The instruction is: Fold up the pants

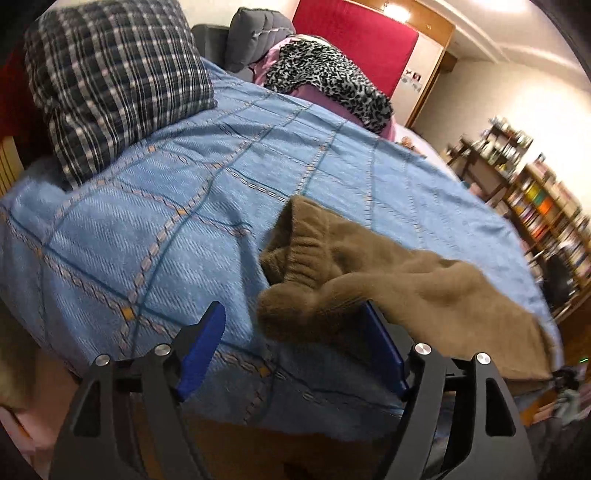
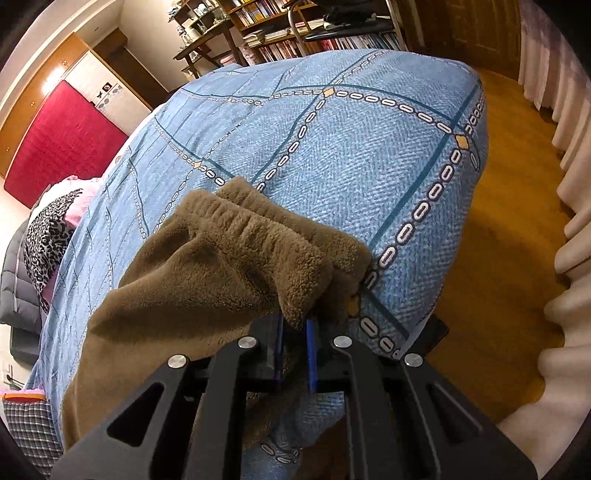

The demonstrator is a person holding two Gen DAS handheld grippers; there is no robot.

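Warm indoor light, ceiling lamp glare; bookshelf seemingly motion-blurred, fisheye-bent edges

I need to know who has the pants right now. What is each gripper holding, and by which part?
Right gripper: brown fleece pants, pinched at the elastic waistband. Left gripper: open, holding nothing.

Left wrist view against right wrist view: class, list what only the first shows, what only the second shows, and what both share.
Only the left wrist view shows the plaid pillow at the head of the bed, and the left gripper, its jaws wide apart with the brown fleece draped over one blue finger.

Only the right wrist view shows the wooden floor, the pale curtain and the right gripper shut on the pants' waistband.

Both show the brown fleece pants, the blue bedspread, the leopard-print cloth, the red panel and the bookshelves.
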